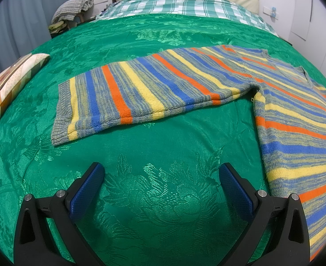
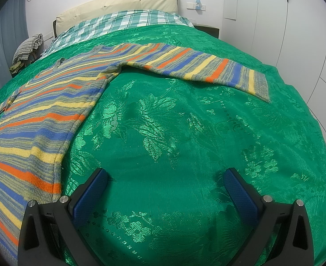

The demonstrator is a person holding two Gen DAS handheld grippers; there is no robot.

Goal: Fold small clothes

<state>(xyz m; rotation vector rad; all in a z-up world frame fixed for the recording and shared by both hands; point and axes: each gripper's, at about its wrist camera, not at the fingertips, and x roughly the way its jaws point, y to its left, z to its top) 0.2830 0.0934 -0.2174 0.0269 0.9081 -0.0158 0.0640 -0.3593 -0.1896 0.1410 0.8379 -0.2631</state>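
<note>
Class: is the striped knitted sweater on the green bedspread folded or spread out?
Spread out: the striped knitted sweater lies flat, both sleeves stretched sideways; nothing doubled over.

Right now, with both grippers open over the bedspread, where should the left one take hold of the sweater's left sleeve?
Judging by its pose, take the ribbed grey cuff of the striped sweater. The sleeve lies flat and fully stretched out, so the cuff is its free end. Bring the left gripper in from the near edge, one finger sliding under the cuff on the green bedspread.
</note>
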